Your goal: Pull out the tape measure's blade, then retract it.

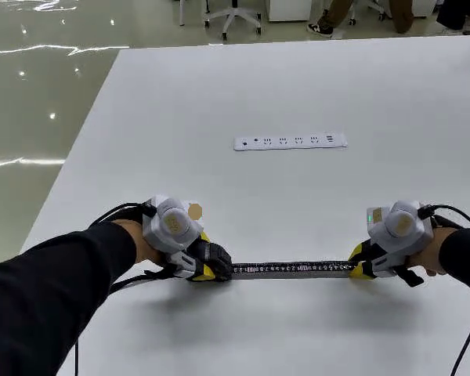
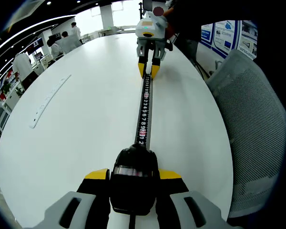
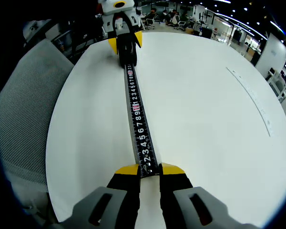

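— What sits on the left?
— Down low on the white table, the left gripper, squeezed tight around the black tape measure case. Case flat on the table, held between the yellow tips.
— And in the middle?
— The blade, pulled out long. Flat on the table, numbers up, in one straight line from the case across to the other side. Farther back, a white power strip, well apart from it all.
— And on the right?
— The right gripper, pinching the very end of the blade between its yellow tips, low against the table.
— So how much done?
— Looks like the first half: pulling out done, or nearly done. Hard to tell if more blade can come out.
— What left to do?
— The second half, not yet begun: letting the blade slide back into the case until none sticks out.
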Demonstrator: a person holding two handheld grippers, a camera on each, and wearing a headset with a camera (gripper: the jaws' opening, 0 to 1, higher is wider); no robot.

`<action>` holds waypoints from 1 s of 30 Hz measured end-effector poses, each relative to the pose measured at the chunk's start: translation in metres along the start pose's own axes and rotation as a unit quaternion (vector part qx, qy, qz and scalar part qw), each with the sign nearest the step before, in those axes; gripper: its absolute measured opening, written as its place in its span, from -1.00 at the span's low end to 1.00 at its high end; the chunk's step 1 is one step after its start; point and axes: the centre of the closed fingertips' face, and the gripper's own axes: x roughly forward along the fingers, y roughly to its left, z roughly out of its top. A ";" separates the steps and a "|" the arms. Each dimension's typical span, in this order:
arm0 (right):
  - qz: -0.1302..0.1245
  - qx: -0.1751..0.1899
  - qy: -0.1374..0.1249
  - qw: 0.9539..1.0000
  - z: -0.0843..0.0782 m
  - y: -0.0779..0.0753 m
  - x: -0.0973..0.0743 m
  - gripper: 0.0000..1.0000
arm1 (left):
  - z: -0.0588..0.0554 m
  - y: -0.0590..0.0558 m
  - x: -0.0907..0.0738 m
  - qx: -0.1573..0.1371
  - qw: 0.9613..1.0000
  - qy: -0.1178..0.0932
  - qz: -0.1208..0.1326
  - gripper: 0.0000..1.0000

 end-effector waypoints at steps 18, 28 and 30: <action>0.001 0.002 0.002 1.000 -0.002 0.001 -0.002 -0.80 | 0.000 0.000 0.001 0.001 1.000 -0.001 0.001 -0.34; 0.004 0.002 0.001 1.000 0.000 0.003 -0.003 -0.80 | 0.000 0.000 0.000 -0.001 1.000 -0.005 0.001 -0.34; 0.004 0.001 0.001 1.000 0.000 0.004 -0.004 -0.80 | 0.001 -0.001 0.000 0.000 1.000 -0.005 0.000 -0.34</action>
